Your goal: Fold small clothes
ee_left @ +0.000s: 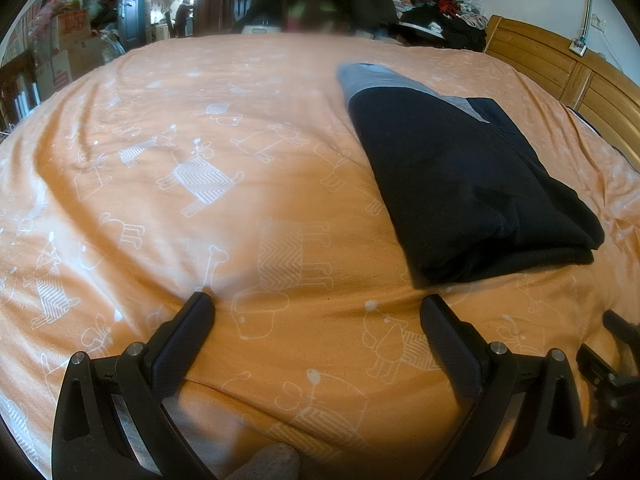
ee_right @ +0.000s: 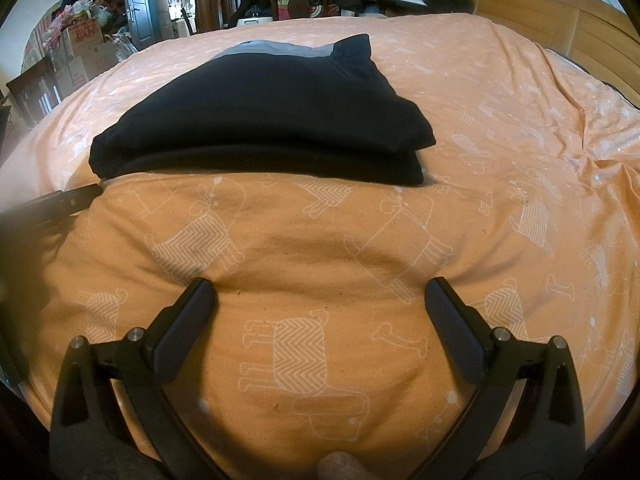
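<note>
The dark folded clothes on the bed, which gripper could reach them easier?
Probably the right gripper: the dark folded garment lies straight ahead of its open fingers. For the left gripper, also open, it lies off to the right.

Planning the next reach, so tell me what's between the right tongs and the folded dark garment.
Only bare orange bedsheet lies between the right tongs and the garment, as the right wrist view shows.

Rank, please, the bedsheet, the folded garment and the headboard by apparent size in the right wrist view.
1. bedsheet
2. folded garment
3. headboard, though it is farther off and cropped, so its true size is unsure.
</note>
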`<state>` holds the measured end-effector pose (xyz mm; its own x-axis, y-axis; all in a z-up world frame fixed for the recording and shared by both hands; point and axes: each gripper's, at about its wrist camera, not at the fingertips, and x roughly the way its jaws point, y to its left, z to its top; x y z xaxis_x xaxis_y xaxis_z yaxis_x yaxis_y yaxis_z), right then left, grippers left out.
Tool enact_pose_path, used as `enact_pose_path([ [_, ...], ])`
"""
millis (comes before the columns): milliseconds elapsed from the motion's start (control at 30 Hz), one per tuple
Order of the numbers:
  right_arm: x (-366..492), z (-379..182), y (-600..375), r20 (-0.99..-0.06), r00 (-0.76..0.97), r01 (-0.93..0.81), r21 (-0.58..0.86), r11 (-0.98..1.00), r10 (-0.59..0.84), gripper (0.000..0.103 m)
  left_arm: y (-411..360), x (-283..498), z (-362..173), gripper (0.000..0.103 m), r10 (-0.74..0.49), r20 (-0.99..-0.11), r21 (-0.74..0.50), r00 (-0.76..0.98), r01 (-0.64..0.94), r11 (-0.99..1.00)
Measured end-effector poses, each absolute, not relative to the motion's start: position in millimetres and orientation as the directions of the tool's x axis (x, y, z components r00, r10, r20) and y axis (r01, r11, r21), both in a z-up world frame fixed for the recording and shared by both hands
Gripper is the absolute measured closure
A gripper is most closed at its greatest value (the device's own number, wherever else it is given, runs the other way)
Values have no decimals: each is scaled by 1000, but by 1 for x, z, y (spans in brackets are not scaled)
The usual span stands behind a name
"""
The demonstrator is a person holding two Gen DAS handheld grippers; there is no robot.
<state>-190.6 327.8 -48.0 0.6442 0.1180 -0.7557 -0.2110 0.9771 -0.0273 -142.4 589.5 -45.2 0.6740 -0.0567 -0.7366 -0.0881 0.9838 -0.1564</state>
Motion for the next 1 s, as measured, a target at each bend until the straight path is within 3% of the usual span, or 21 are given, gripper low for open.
enact_pose_path([
  [1000, -189, -49, 329, -755, 646, -209, -28, 978, 116, 0, 589, -143, -45, 0, -56, -736, -156, 675, -89, 984],
])
